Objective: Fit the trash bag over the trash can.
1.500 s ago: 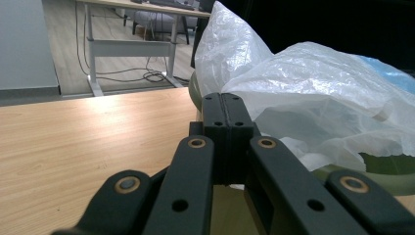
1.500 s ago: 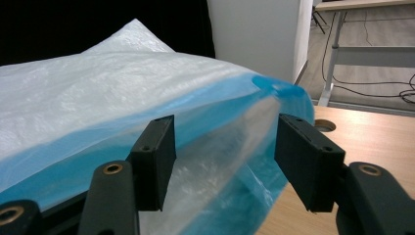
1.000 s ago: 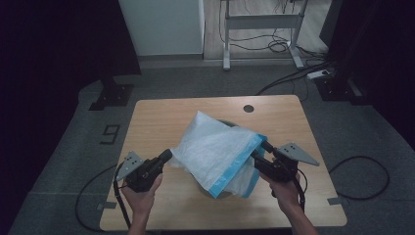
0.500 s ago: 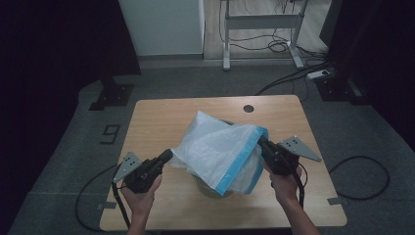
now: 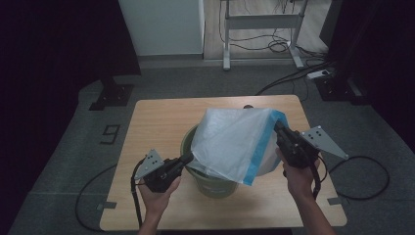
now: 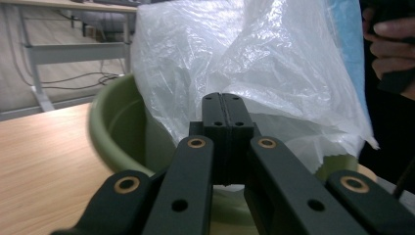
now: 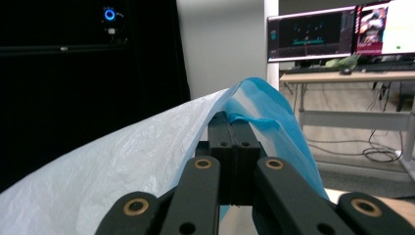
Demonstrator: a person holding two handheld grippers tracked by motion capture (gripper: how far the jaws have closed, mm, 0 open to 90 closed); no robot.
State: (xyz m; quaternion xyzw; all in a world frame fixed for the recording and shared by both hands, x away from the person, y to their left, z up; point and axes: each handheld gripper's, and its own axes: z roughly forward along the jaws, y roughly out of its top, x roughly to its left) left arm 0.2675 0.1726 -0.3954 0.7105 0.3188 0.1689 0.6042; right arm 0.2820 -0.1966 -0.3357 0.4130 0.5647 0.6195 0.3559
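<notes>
Table of pale wood is seen from above at the centre of the high view, with dark floor on every side. A green tub stands on it right of centre, toward the lower edge. A white plastic bag with a blue band along its open edge is stretched over the tub, tilted, its upper corners raised toward the top right of the tabletop.

The left gripper is held at the lower left of the tub, its jaws clenched on the bag's lower left corner. In the left gripper view the black jaws are seen pressed together against crumpled white film, with the tub's green rim curving away at the left and bare tabletop at the lower left of the frame. Fingers of the other hand are seen at the right edge, beside the blue band.

The right gripper is held at the right of the tub, its jaws shut on the blue hem; they have just been closing, with the hem between them. In the right gripper view the hem is draped over the closed jaw tips, and white film slopes down to the lower left.

Bare tabletop is left open across the upper left and along the left side. The right hand is close to the table's right edge, and both forearms cross its lower edge.
</notes>
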